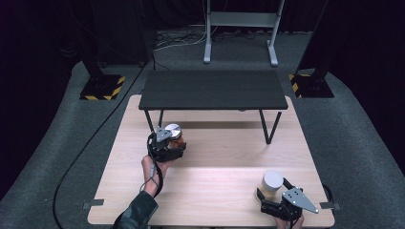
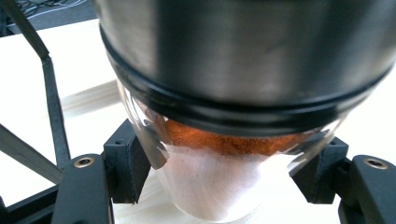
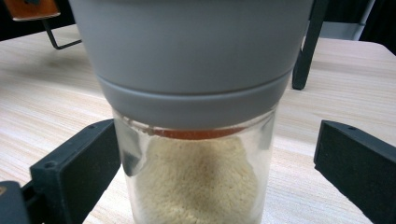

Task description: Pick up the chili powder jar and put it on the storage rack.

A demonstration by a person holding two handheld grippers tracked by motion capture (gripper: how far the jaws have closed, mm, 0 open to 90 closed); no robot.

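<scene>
While I count 2 jars on the wooden table, my left gripper is clamped on 1 jar of orange powder, near the 1 black shelf. My right gripper has its jaws apart around the jar of pale grains, not touching it.

In your left gripper view the jar is blurred and its metal lid runs off the top edge. In your right gripper view the grey cap is cropped above, the glass base below.
</scene>
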